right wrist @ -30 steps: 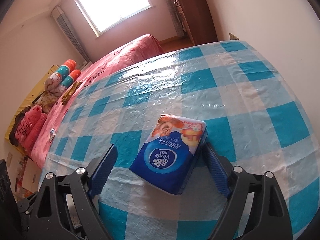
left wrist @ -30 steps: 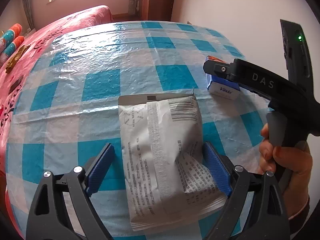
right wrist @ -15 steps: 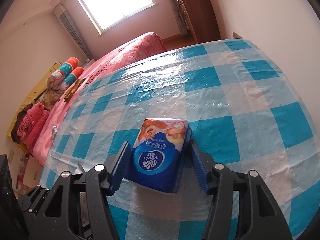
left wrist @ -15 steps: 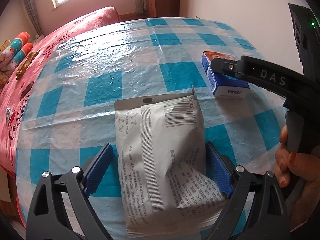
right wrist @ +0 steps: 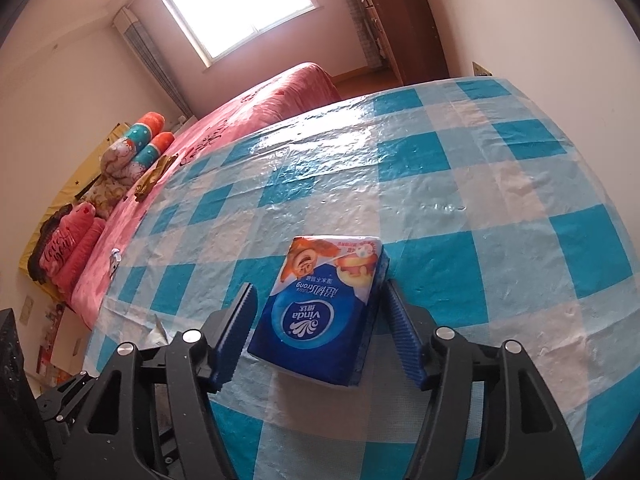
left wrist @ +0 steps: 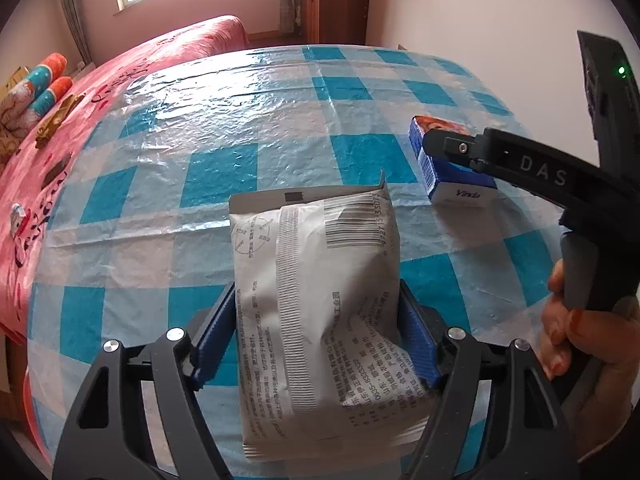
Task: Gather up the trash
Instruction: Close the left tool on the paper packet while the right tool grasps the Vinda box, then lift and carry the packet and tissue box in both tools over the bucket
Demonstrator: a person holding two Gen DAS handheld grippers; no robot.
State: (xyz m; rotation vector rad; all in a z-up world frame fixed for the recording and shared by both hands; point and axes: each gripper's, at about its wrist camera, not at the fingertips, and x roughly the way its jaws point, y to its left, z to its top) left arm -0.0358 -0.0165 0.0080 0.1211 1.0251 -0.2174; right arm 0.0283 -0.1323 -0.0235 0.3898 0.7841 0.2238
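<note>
The left gripper (left wrist: 318,336) has just been closing, and its blue pads are now pressing both sides of the grey snack bag (left wrist: 316,312) lying near the table's (left wrist: 248,128) front edge. The right gripper (right wrist: 320,328) has been reopening slightly; its jaws are flanking the blue tissue pack (right wrist: 324,308) (small gaps are showing on both sides), nearer the right edge. The bag looks ready for lifting; the pack is needing another squeeze.

The left hand-held gripper (left wrist: 318,336) angles steeply down, its jaws just closed in, blue pads (left wrist: 416,344) pressing a pouch. The right hand-held gripper (right wrist: 316,336) tilts down, jaws reopening slightly, gaps visible beside both pads.
</note>
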